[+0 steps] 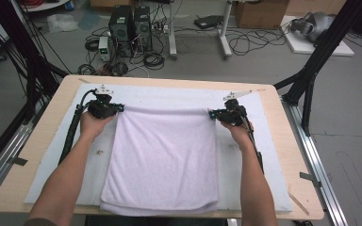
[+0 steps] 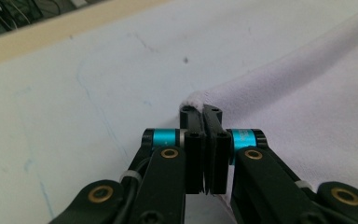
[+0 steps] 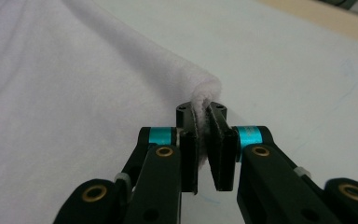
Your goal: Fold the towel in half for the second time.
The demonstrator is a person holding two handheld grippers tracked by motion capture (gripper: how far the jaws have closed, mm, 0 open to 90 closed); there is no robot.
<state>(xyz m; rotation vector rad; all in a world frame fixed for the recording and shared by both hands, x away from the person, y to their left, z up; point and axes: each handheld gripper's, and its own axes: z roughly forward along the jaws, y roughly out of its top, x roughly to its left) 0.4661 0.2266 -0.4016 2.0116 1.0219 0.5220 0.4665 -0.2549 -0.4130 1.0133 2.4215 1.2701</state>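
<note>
Both clamped down now: left gripper (image 1: pixel 119 108) pinching the far left corner of the white towel (image 1: pixel 162 160), right gripper (image 1: pixel 210 114) pinching the far right corner, jaws squeezed onto fabric on both sides. In the left gripper view, jaws nearly flat together with a nub of hem poking out past the tips; in the right gripper view, a thicker fold of towel wedged between the pads (image 3: pixel 189 151), so a bit more gap there. Rest of the towel lying flat on the pale blue mat (image 1: pixel 56 155), spreading back from both tools toward the near table edge, long axis running away-to-near, held edge stretched straight across between the two grippers. Near end looks already doubled over, though hard to be sure from the high view. So probably a fold coming: held edge far from the near edge, whole towel body sitting on the near side of both tools, meaning a lift and pull straight back over it. Neither hand closer than the other, both corners about level, so pretty much an even two-handed move. Wooden table (image 1: pixel 283 141) underneath, nothing else in the way.
</note>
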